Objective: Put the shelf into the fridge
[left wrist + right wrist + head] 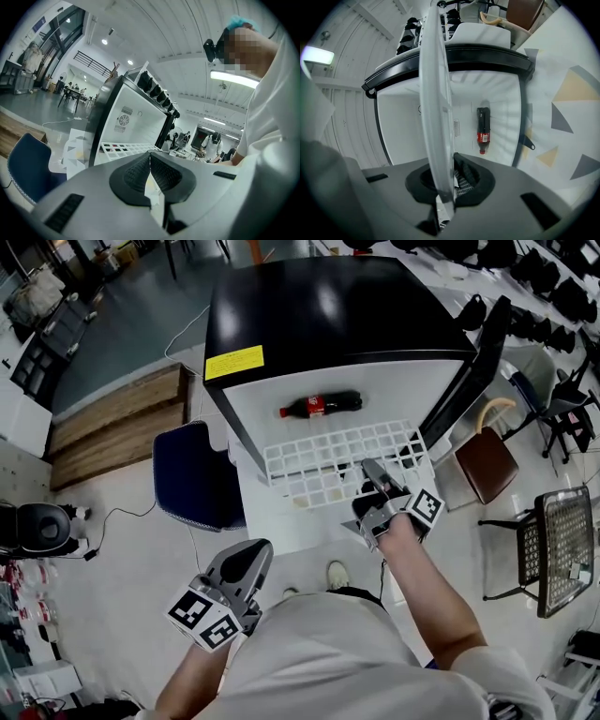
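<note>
A white grid shelf (328, 460) hangs level at the mouth of the open black fridge (328, 315), its far edge just inside the white interior. My right gripper (375, 474) is shut on the shelf's near edge. In the right gripper view the shelf (436, 93) runs edge-on between the pads of the right gripper (447, 180). A cola bottle (322, 406) lies on the fridge floor, under the shelf. My left gripper (246, 563) hangs low beside my body, shut and empty (150, 171); from there the shelf (126, 149) shows at a distance.
The fridge door (469, 371) stands open to the right. A blue chair (197, 474) sits left of the fridge, a brown seat (486, 463) and a black mesh chair (561, 549) to the right. A wooden platform (117, 423) lies far left.
</note>
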Available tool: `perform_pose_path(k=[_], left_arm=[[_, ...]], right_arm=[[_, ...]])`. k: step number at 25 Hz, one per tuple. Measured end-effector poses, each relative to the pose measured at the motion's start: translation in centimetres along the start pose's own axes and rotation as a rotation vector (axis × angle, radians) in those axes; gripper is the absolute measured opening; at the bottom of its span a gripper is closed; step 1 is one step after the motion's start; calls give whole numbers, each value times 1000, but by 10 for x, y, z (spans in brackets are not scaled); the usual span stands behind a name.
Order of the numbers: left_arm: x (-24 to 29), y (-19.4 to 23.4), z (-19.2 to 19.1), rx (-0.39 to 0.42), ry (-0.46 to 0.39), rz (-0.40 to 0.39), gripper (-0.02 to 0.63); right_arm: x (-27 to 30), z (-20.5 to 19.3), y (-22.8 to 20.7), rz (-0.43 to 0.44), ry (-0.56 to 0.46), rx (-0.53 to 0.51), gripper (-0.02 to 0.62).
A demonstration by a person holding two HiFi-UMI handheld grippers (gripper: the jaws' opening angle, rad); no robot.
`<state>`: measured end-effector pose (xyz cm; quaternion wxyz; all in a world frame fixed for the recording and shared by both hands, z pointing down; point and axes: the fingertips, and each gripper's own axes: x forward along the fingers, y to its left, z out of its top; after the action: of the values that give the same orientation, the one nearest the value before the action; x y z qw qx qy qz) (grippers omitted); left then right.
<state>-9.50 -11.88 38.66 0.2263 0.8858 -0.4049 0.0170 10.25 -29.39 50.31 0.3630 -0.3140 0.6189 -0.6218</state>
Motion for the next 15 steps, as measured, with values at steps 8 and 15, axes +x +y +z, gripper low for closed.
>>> perform_pose_path(k=[8,15], left_arm=[[2,0,1,3,3,2,18],[3,-4,0,11,8,4,18]], right_arm=[[2,1,1,-7,-21,11,32],[3,4,-1,-28,-95,21,32]])
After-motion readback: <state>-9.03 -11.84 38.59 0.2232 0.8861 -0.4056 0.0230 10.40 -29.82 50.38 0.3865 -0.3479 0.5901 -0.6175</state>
